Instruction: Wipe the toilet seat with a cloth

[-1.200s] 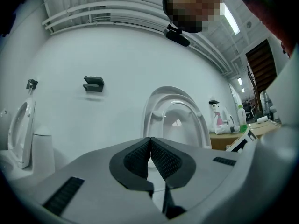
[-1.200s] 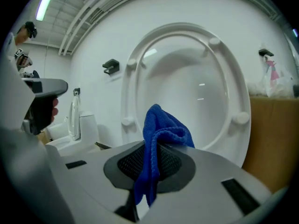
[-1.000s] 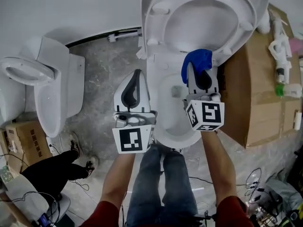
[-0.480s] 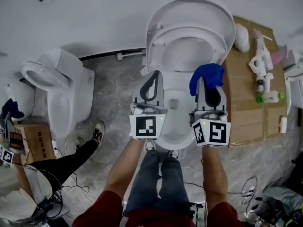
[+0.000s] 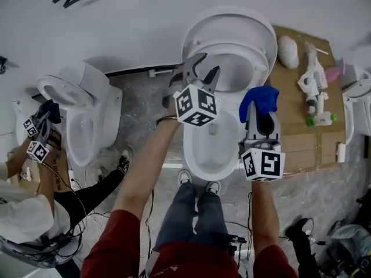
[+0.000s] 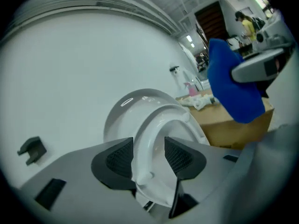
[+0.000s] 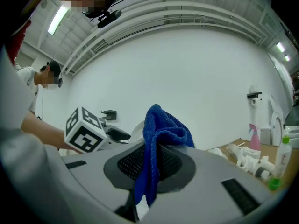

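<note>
Toilet seat [image 6: 156,125], white plastic ring, raised against its lid: its rim is framed by the left claw [image 5: 203,69], jaws just opened, while the crumpled blue cloth [image 5: 261,100] is clamped in the right claw [image 7: 152,160] nearby; wiping is judged outstanding.

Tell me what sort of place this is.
Probably a test or training hall rather than a home bathroom: a toilet and a second toilet stand side by side against a bare white wall, with flattened cardboard laid beside them.
</note>
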A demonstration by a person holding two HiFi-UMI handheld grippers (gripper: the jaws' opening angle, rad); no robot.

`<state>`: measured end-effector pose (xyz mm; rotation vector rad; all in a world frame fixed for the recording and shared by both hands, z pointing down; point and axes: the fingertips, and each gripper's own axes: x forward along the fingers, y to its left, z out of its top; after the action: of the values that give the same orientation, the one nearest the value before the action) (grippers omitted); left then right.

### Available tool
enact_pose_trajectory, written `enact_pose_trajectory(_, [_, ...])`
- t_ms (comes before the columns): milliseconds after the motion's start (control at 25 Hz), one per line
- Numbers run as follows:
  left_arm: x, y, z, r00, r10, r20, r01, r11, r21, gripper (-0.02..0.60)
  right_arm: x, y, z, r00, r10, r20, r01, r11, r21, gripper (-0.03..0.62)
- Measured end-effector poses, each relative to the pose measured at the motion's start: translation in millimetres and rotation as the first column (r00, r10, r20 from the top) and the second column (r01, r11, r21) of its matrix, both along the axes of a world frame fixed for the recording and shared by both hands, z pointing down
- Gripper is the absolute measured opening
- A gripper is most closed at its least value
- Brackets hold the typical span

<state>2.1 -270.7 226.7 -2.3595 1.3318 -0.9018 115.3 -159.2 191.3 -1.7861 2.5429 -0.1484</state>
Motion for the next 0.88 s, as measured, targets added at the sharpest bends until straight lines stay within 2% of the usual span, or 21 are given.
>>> enact_pose_trajectory(80, [11, -14, 0, 0.99, 0.047, 0.132, -0.047, 0.999, -0.008, 0.23, 8, 7, -4, 1.0, 0.001, -0.004, -0.001, 1.0, -0.002, 0.06])
enact_pose_trajectory(160, [24, -27, 2, 0.966, 0.092, 0.241, -0.09, 0.996, -0.02, 0.247, 16, 14, -7, 1.0, 0.006, -0.009, -0.006, 1.0, -0.004, 0.06])
enact_pose_trajectory(320, [45, -45, 11, 0.911, 0.151, 0.383, -0.133, 0.988, -0.073, 0.273, 28, 24, -11, 1.0, 0.011, -0.028, -0.011, 1.0, -0.015, 0.06])
enact_pose_trajectory(480, [55, -57, 18, 0.88, 0.165, 0.445, -0.138, 0.986, -0.092, 0.284, 42, 35, -10, 0.999, 0.03, -0.031, -0.031, 0.999, -0.035, 0.06])
enact_pose_trajectory(640, [58, -63, 17, 0.87, 0.156, 0.467, -0.128, 0.987, -0.092, 0.284, 56, 43, -4, 0.998, 0.052, -0.032, -0.053, 0.997, -0.052, 0.06])
enact_pose_trajectory(880, [58, -53, 12, 0.859, 0.18, 0.479, -0.159, 0.984, -0.085, 0.281, 61, 51, -2, 0.997, 0.071, -0.011, -0.071, 0.995, -0.063, 0.06])
